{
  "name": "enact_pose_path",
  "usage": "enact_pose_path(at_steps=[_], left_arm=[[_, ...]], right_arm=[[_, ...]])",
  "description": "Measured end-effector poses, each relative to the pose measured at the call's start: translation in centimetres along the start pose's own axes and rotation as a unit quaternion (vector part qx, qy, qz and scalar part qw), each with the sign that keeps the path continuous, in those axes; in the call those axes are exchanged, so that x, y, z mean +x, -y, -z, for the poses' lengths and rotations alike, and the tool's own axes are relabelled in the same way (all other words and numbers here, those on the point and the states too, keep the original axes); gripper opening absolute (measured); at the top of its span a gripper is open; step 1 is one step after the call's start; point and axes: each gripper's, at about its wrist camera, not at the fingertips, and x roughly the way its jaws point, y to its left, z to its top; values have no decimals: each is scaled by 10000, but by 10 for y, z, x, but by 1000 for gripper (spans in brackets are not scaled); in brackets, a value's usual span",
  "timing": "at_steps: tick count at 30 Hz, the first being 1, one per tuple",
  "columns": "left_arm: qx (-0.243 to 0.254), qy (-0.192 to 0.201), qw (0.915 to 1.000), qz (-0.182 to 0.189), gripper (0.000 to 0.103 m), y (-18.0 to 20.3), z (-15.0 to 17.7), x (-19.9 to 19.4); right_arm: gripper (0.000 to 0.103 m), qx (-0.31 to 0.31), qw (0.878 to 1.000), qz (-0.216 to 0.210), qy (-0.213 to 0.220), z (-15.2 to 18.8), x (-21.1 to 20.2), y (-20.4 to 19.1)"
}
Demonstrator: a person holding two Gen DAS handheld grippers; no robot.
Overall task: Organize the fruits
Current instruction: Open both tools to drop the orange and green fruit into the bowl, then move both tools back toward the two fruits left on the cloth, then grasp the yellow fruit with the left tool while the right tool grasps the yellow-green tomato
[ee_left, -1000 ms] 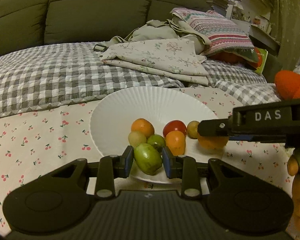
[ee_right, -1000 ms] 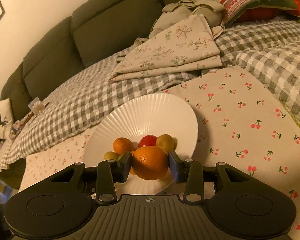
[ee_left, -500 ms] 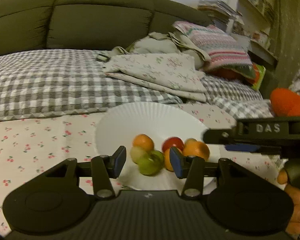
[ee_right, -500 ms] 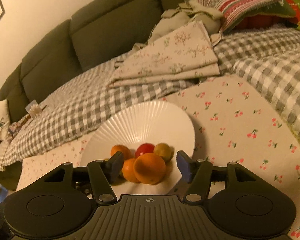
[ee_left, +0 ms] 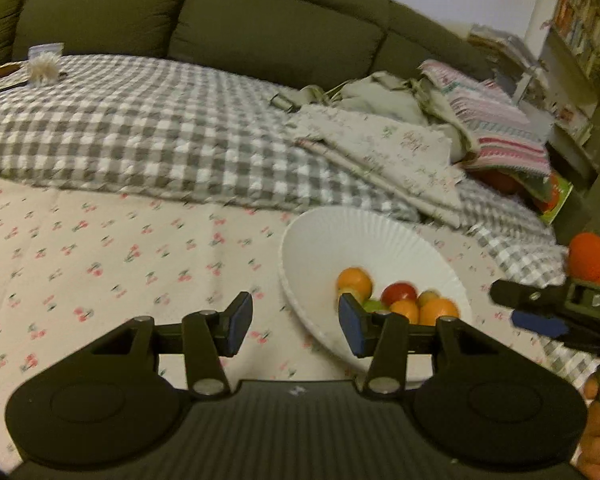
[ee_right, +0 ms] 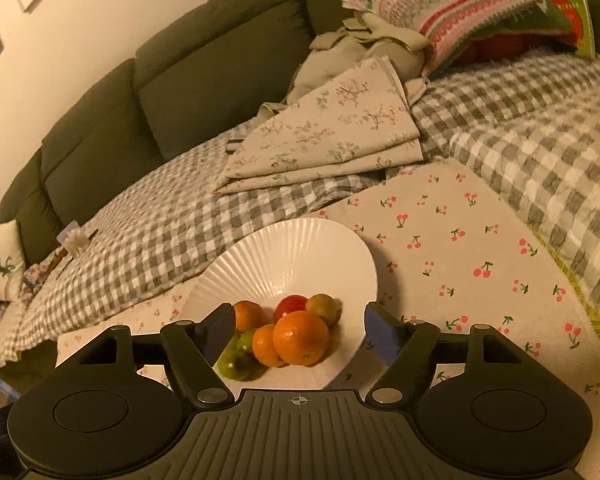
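Observation:
A white ribbed plate [ee_right: 300, 252] lies on the cherry-print cloth [ee_right: 480, 280] and holds several fruits: a large orange [ee_right: 301, 337], smaller oranges, a red fruit [ee_right: 290, 305] and green fruits [ee_right: 232, 364]. My right gripper [ee_right: 299, 336] is open and empty, its jaws spread just in front of the pile. In the left wrist view the plate [ee_left: 364, 240] sits to the right; my left gripper [ee_left: 296, 326] is open and empty over the cloth [ee_left: 100, 260] beside the plate's left rim. The right gripper [ee_left: 536, 312] shows at that view's right edge.
A grey checked blanket [ee_left: 140, 136] and a folded floral cloth [ee_right: 332, 132] lie behind the plate. Striped pillows [ee_right: 452, 4] and the dark green sofa back [ee_left: 260, 28] are farther off. An orange plush thing [ee_left: 596, 256] sits at the right.
Both grippers have opened: the left let go of a green fruit and the right let go of the large orange, both now on the plate. The left gripper has drawn back and swung left.

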Motion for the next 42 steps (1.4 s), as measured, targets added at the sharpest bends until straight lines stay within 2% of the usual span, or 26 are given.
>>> enact_pose_path(at_steps=[4,12,16,21,25,37,42], left_arm=[[0,-208,9996,-185,47,-6,10,-13],[153,-531,9965,-628,47,-9,29,-34],[230,-736,9950,-632,47,-5,39,-39],[297,-864,9938,-633,48,0,47,-40],[322,-940,9937,-526,53,5,51,-35],[775,-1215,9876,-625,59,16,67,-4],[848,-1069,9887,-618,57,17,67,2]], right_arm=[[75,-221,9997,-113,-9,6,-12,-10],[81,-899,9935,-667,-198,26,-38,-43],[81,-1002,9911,-792,-388,40,-47,-53],[81,-823,9908,-861,-638,48,-50,-52],[81,-715,9896,-934,-833,56,-50,-51],[81,-838,9915,-453,-886,67,-30,-46],[81,-843,9917,-333,-912,68,-25,-43]])
